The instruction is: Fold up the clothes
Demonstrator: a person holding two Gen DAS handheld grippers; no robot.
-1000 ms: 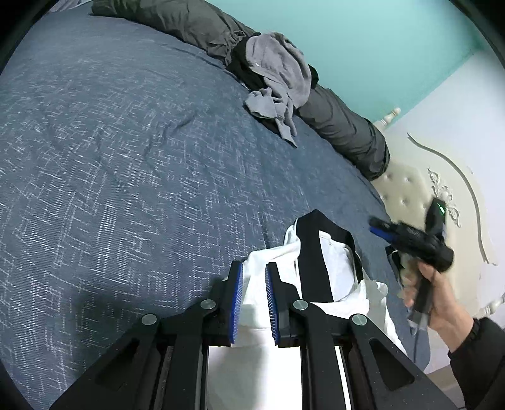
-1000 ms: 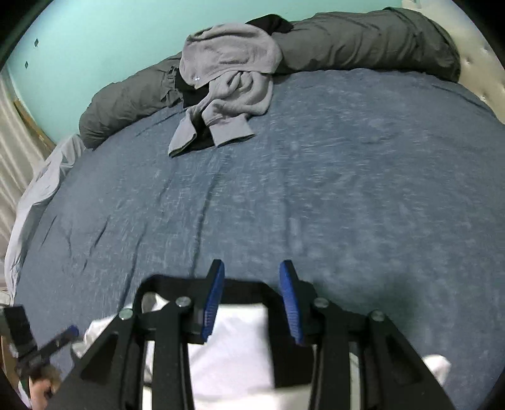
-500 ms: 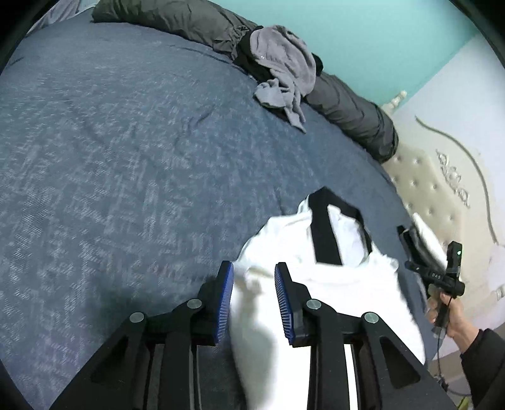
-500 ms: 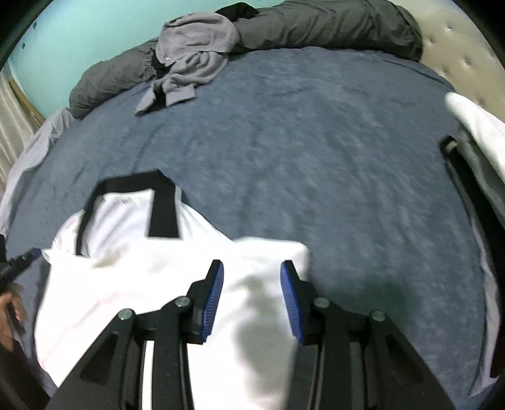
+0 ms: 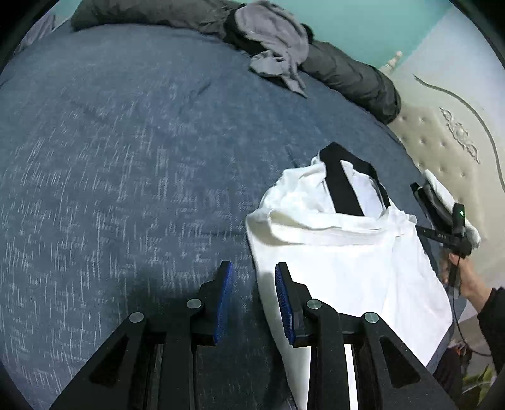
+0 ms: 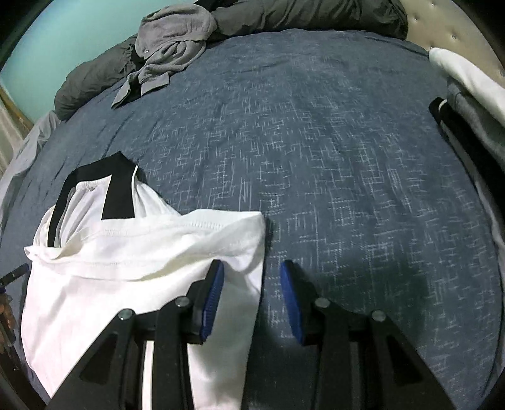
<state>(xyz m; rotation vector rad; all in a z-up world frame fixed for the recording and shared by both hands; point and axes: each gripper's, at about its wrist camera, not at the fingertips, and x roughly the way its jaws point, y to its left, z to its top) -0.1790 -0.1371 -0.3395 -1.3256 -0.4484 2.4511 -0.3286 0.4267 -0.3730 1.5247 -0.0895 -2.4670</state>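
A white T-shirt with black collar trim (image 5: 344,252) lies folded over on the blue bedspread (image 5: 126,157); it also shows in the right wrist view (image 6: 120,271). My left gripper (image 5: 252,299) is open and empty, hovering at the shirt's left edge. My right gripper (image 6: 251,296) is open and empty, hovering at the shirt's right edge. The right gripper also shows in the left wrist view (image 5: 442,217), held in a hand.
A grey garment (image 6: 170,47) lies crumpled on dark rolled bedding (image 6: 300,12) at the far side of the bed. A stack of folded clothes (image 6: 467,104) sits at the right edge, by the tufted headboard (image 5: 442,145).
Both grippers have opened, let go of the shirt and pulled back from it. The shirt, held up a second ago, now lies folded on the bed.
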